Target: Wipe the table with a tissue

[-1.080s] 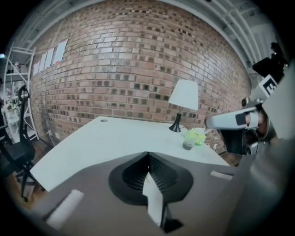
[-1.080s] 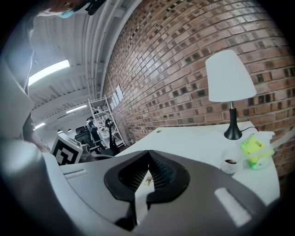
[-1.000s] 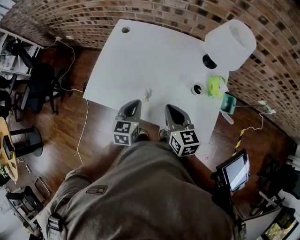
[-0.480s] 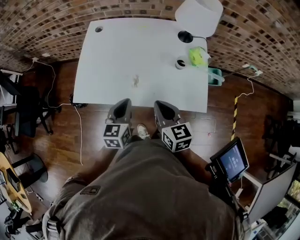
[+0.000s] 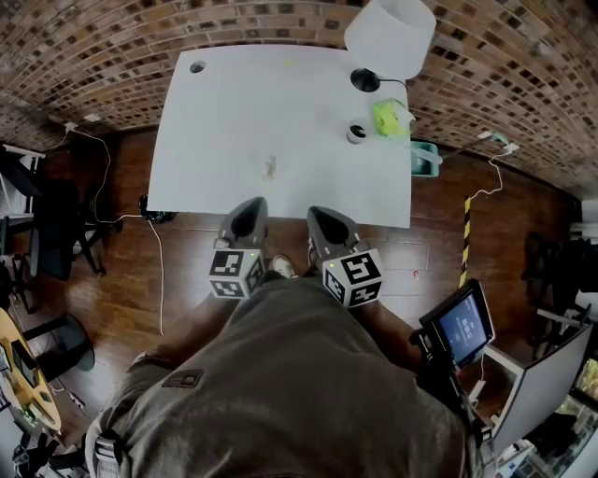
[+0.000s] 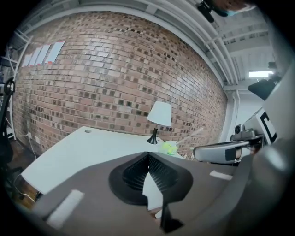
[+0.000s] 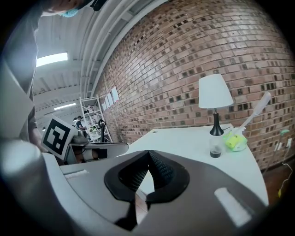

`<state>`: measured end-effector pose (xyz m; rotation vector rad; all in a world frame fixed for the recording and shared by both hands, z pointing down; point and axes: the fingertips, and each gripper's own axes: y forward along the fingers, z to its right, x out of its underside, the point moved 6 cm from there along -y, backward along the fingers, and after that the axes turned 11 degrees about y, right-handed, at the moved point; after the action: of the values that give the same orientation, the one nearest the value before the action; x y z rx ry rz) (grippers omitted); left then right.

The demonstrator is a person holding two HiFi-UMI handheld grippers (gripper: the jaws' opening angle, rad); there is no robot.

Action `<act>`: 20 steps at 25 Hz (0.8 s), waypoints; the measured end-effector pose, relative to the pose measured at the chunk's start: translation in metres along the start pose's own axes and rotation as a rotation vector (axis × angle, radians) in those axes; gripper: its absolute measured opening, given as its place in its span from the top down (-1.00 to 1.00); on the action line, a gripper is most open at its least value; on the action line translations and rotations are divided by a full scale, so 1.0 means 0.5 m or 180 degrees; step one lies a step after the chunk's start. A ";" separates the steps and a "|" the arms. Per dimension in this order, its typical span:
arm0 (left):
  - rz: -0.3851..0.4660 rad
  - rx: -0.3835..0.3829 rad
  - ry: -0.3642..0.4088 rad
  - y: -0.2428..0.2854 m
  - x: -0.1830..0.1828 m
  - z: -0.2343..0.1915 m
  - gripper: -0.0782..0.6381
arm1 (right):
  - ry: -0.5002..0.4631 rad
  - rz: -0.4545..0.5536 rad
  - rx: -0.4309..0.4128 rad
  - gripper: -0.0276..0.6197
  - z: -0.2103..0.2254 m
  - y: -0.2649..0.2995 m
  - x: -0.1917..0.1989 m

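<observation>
Head view: tissue (image 5: 271,166) on table (image 5: 215,121), well beyond left claw (image 5: 249,210) and right claw (image 5: 324,219); both pressed together

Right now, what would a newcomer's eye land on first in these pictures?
The big white rectangular table against the red brick wall stands out, with a white-shaded lamp, a yellow-green object and a small dark cup at its far right corner, plus a tiny pale scrap near the middle. Just short of its near edge, the left gripper and right gripper hang side by side, fingers shut on nothing.
</observation>
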<state>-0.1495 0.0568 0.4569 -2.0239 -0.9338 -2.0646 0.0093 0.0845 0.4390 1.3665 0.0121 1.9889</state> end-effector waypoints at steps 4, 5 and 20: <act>0.0021 -0.0022 -0.0003 0.001 -0.007 0.002 0.78 | -0.0014 0.0002 -0.0021 0.89 0.003 0.007 -0.006; 0.0023 -0.0028 0.0002 0.001 -0.008 0.002 0.78 | -0.0014 -0.0001 -0.0024 0.89 0.005 0.008 -0.007; 0.0040 -0.0053 -0.0010 -0.003 -0.012 -0.001 0.78 | -0.0038 0.0030 -0.0035 0.89 0.008 0.012 -0.010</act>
<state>-0.1501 0.0559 0.4508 -2.0363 -0.9051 -2.0704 0.0101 0.0761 0.4390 1.3738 -0.0107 1.9858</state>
